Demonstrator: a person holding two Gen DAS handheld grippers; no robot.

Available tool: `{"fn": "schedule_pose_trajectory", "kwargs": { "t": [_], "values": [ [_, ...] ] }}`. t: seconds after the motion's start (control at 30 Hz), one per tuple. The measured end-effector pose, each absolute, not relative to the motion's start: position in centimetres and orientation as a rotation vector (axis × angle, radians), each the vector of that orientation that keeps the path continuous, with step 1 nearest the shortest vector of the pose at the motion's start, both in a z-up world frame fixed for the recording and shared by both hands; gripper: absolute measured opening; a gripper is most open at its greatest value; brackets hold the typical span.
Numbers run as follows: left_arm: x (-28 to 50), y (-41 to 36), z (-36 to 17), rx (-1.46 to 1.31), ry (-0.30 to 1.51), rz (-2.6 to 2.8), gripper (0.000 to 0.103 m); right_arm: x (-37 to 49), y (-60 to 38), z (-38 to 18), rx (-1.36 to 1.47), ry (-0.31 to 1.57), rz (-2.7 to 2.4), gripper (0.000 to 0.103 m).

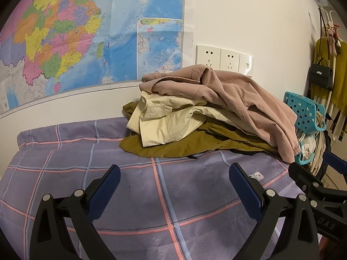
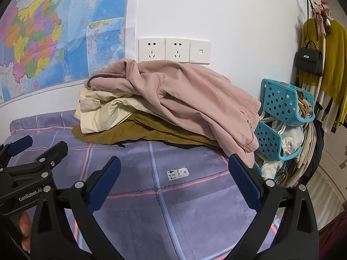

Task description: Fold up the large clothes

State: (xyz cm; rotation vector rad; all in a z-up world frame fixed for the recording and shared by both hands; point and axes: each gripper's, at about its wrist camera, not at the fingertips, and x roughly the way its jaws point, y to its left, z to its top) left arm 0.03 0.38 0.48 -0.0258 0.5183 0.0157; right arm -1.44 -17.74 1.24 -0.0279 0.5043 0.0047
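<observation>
I hold both jaws open over the bed (image 1: 65, 151); the clothes pile (image 2: 164, 108) fills its far edge beside a blue basket (image 2: 284, 101).

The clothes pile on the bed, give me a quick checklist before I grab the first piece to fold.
1. Left gripper open and empty: ok.
2. Right gripper open and empty: ok.
3. Top piece reachable: ok, the pink garment lies uncovered on top of the cream garment and the olive garment.
4. Folding space: ok, the plaid sheet in front of the pile is bare except for a small white tag.
5. Snag risk: not ok, the pink garment's edge hangs off the bed close to the blue baskets.
6. Anything hidden under the pile: cannot tell.
</observation>
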Motion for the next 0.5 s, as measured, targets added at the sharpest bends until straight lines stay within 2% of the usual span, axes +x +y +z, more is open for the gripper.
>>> {"fn": "schedule_pose_trajectory", "kwargs": {
  "t": [0.5],
  "values": [
    [0.38,0.27,0.52,-0.028,0.523,0.008,0.097,-0.98,-17.47,1.42,-0.040,0.499,0.003,0.098]
  ]
}}
